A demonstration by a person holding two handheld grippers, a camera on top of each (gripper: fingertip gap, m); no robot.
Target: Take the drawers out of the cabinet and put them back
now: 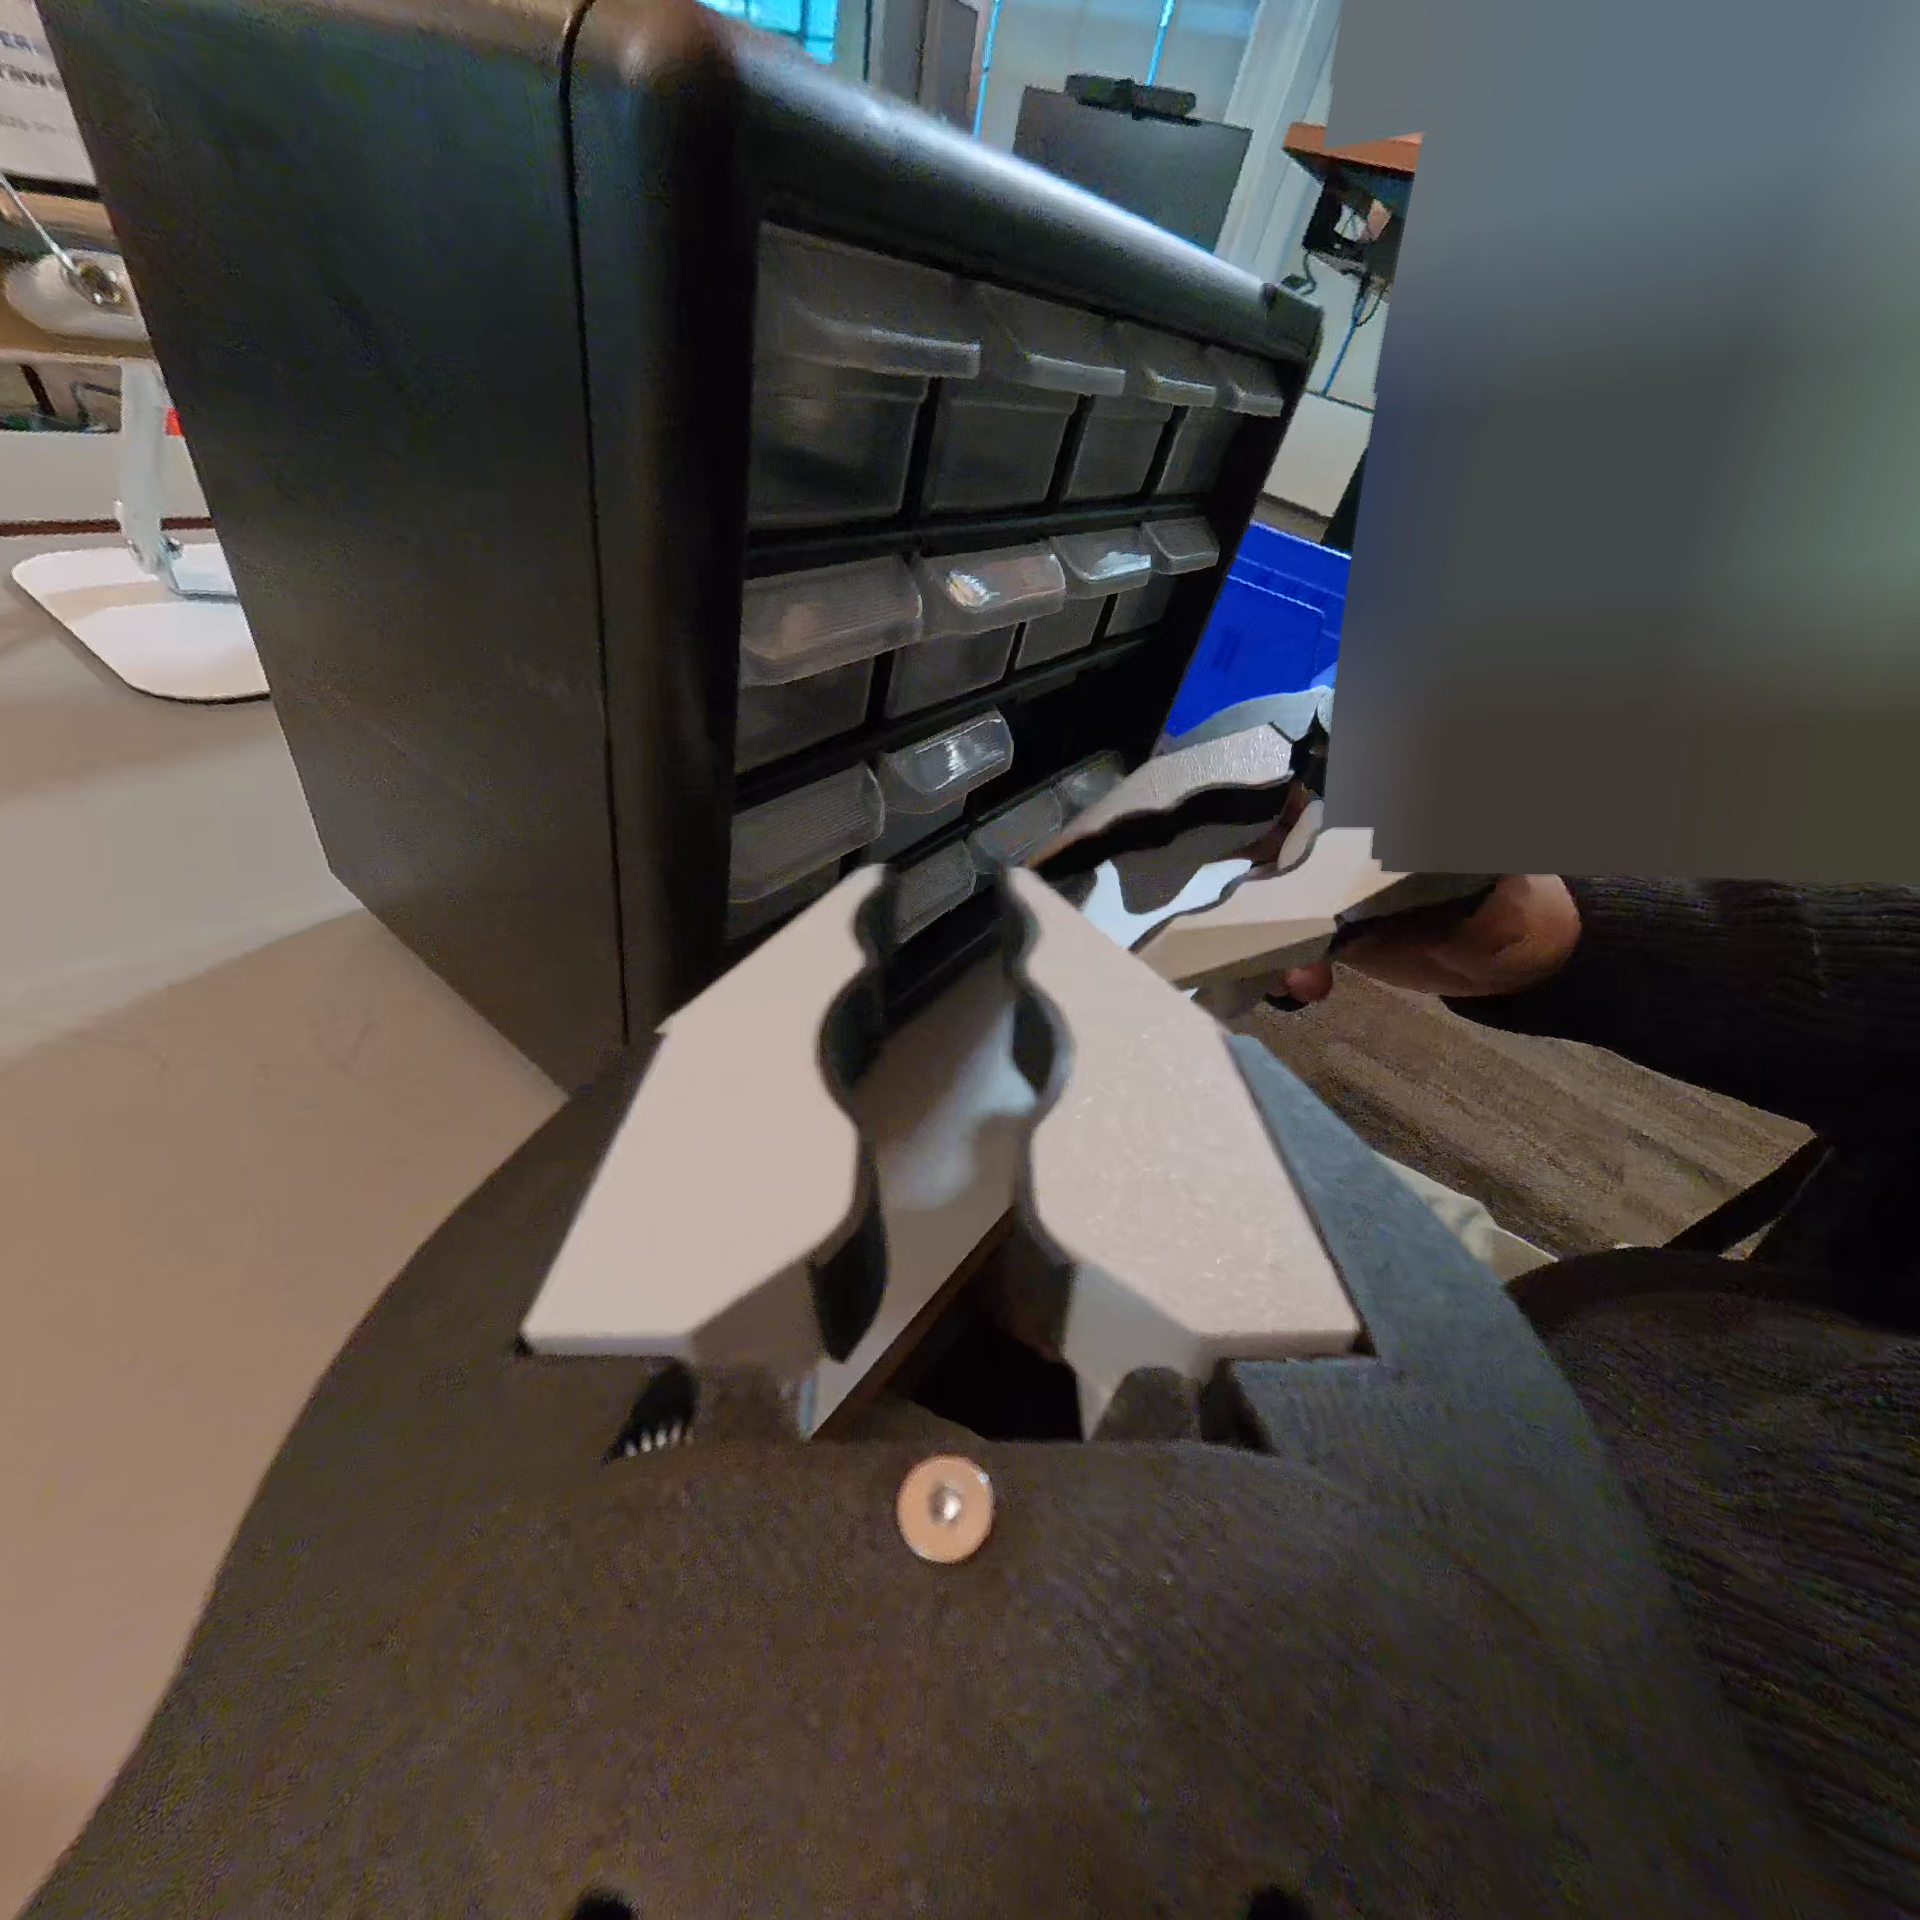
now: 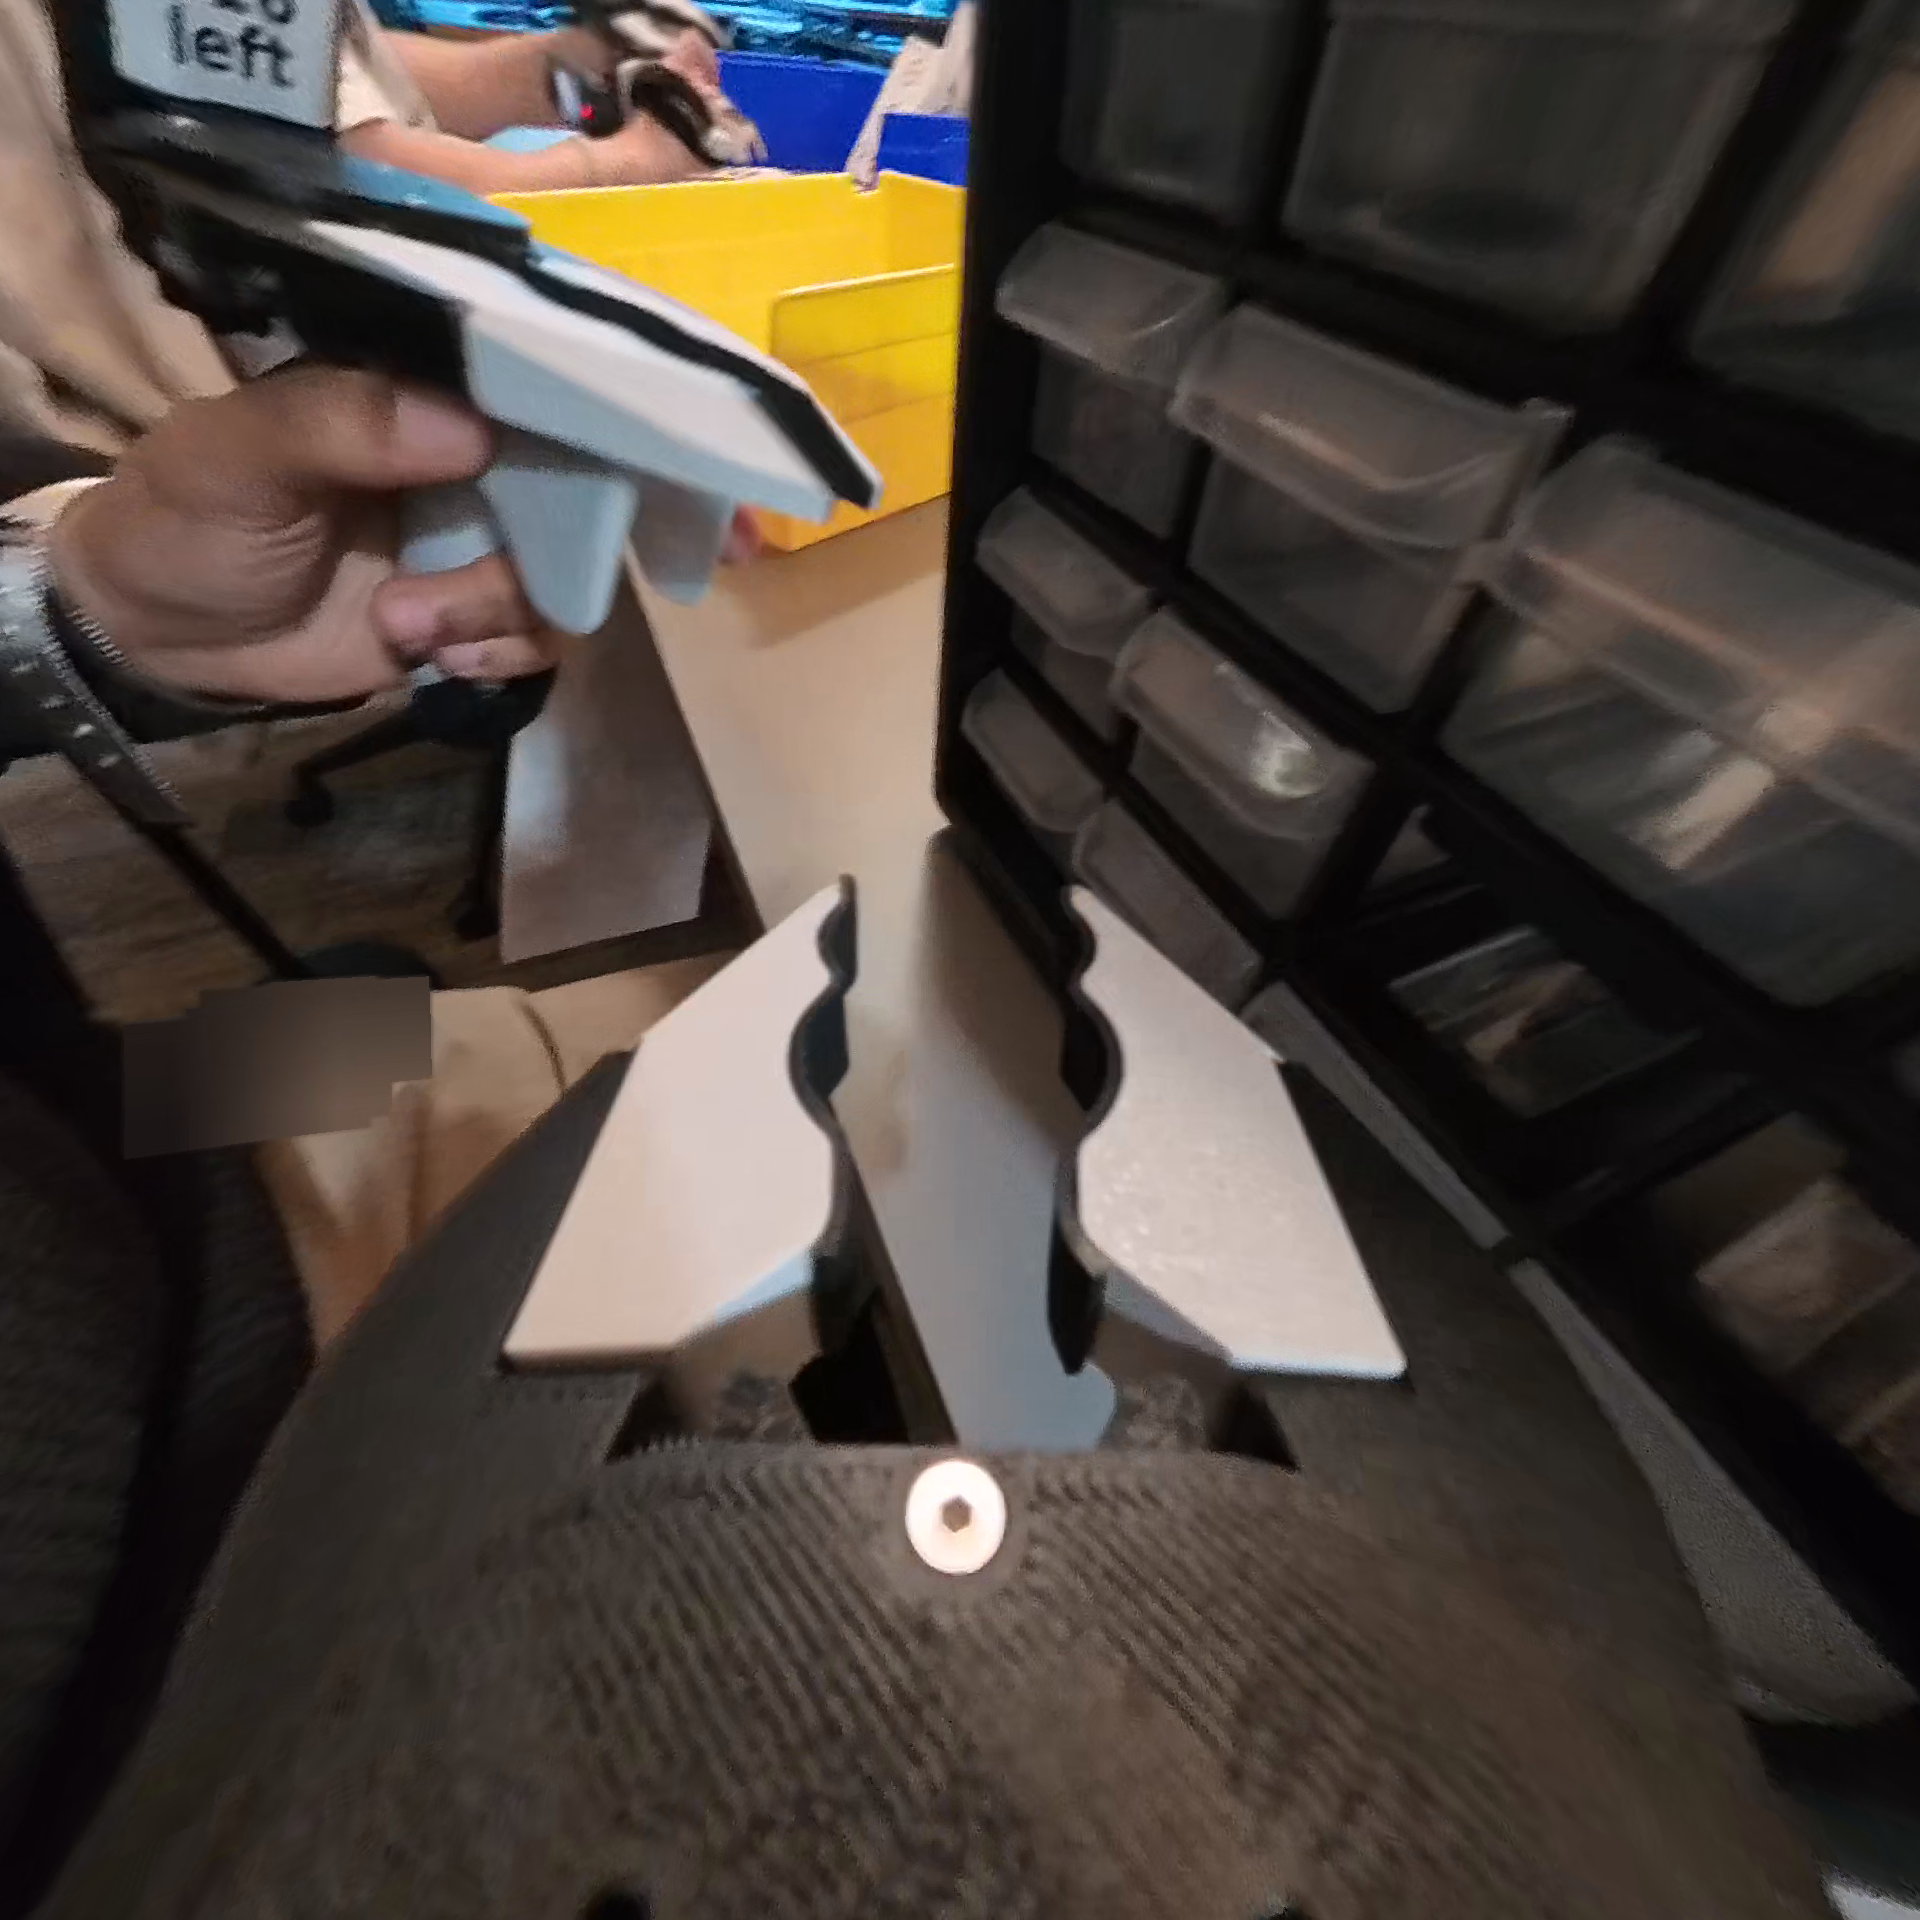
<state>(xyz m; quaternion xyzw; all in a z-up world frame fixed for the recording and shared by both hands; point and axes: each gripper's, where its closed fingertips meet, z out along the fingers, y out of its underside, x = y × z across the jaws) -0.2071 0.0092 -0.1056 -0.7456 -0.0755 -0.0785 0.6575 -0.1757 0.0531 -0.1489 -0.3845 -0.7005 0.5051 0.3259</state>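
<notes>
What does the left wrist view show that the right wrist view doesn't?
Left wrist only: the cabinet's solid side panel, the top drawer row, and a white stand base behind. Right wrist only: a yellow bin beyond the cabinet. Both share the black cabinet with clear drawers, the table, and both open, empty grippers: left gripper, right gripper.

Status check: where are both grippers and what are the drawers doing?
Left gripper open, empty, at the cabinet bottom row. Right gripper open, empty, beside the cabinet front. One clear drawer sticks out slightly; others in. Nothing blocking.
</notes>
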